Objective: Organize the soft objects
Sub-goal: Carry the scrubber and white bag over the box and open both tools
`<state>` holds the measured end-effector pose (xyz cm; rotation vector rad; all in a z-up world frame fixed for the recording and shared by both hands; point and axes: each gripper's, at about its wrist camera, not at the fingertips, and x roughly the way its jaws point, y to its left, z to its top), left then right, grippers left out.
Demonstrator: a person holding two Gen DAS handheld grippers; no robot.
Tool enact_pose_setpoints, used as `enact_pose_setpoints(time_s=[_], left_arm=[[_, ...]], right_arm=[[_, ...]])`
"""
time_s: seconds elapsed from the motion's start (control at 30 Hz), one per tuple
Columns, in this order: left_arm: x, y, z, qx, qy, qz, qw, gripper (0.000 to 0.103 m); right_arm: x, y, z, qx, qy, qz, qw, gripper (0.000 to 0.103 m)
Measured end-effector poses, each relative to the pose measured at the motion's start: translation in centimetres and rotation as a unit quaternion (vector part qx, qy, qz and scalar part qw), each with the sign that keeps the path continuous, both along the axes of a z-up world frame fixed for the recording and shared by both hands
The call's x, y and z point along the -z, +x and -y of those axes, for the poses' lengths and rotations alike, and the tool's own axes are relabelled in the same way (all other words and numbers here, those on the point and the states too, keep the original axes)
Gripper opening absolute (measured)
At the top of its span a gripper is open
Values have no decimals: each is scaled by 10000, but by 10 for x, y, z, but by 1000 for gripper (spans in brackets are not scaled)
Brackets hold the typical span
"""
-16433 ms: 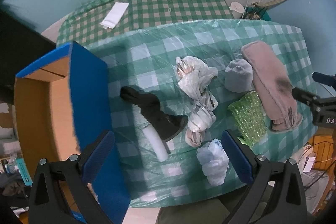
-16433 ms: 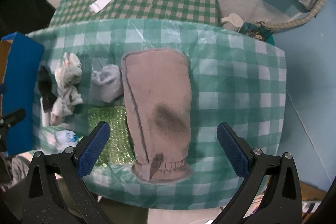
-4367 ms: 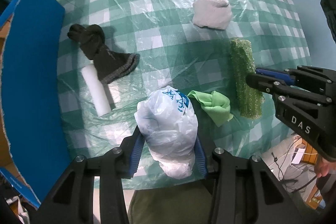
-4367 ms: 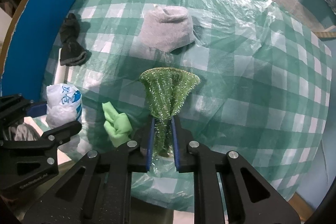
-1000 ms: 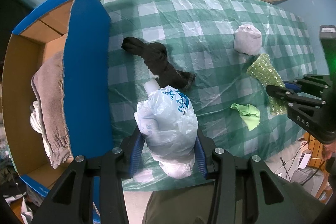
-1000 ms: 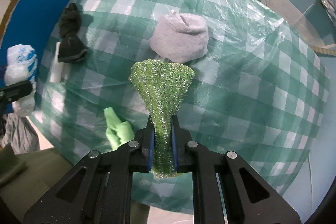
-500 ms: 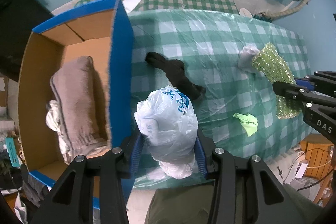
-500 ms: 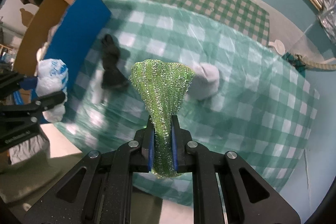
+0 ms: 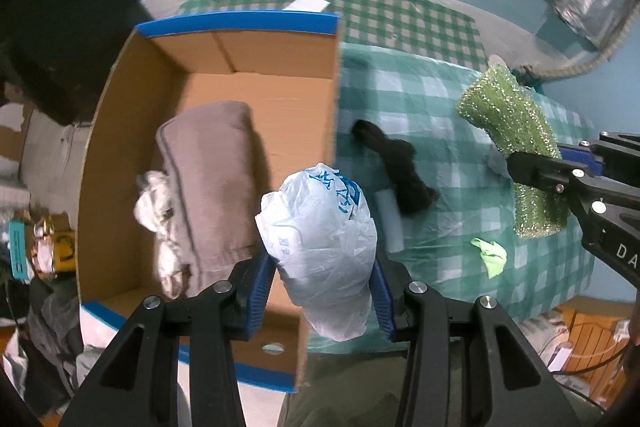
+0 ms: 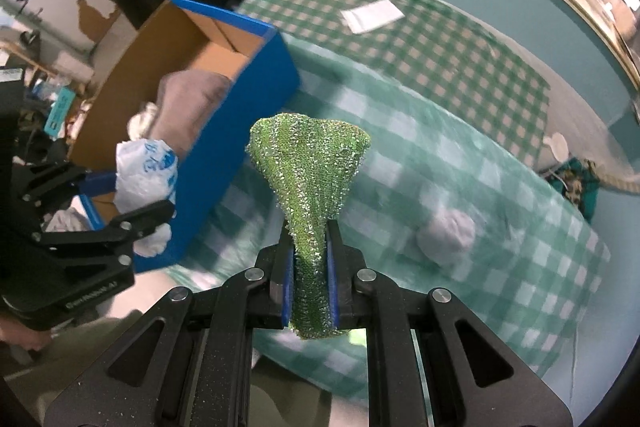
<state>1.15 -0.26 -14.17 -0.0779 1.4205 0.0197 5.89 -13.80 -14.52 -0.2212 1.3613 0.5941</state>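
Since a second ago both grippers rose and swung toward the cardboard box (image 9: pixel 256 67): left gripper (image 9: pixel 322 281) still pinching the white plastic bag (image 9: pixel 320 247) by the box's near wall, right gripper (image 10: pixel 310 275) clamped on the green sparkly cloth (image 10: pixel 308 163) over the table (image 10: pixel 500 227). Box holds a folded brown garment (image 9: pixel 212 179) and a whitish bundle (image 9: pixel 154 199); black sock (image 9: pixel 396 163), lime rag (image 9: pixel 490 255) and grey bundle (image 10: pixel 446 233) lie on the table.

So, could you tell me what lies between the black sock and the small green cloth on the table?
In the left wrist view, a white roll lies between the black sock and the green cloth.
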Motion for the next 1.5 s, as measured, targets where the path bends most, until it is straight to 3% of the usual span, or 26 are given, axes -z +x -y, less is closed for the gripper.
enact_pose_setpoints(time_s=[0.53,0.83,0.93,1.1,1.2,1.4,1.5], left_arm=[[3,-3,-73,-668,-24,-44,9978,45],[13,-2,-107,-933,119,-101,9955,45],[15,-2,-114,-1009,117,-108,9948,47],[17,-5,-120,-1062,254,-193,9938,50],[18,-7,-124,-1092,305,-207,9933,56],[15,-11,-124,-1151,353,-176,9926,71],[14,-12,-121,-1138,355,-167,9927,71]], right_arm=[[-12,15,-107,-785,215,141,9966,12],[3,21,-148,-961,233,-148,9950,12],[8,23,-156,-922,196,-283,9951,17],[5,24,-160,-847,89,-184,9962,48],[2,22,-161,-842,29,-24,9964,61],[-1,20,-157,-794,-60,75,9968,61],[-2,19,-152,-740,-76,99,9972,61]])
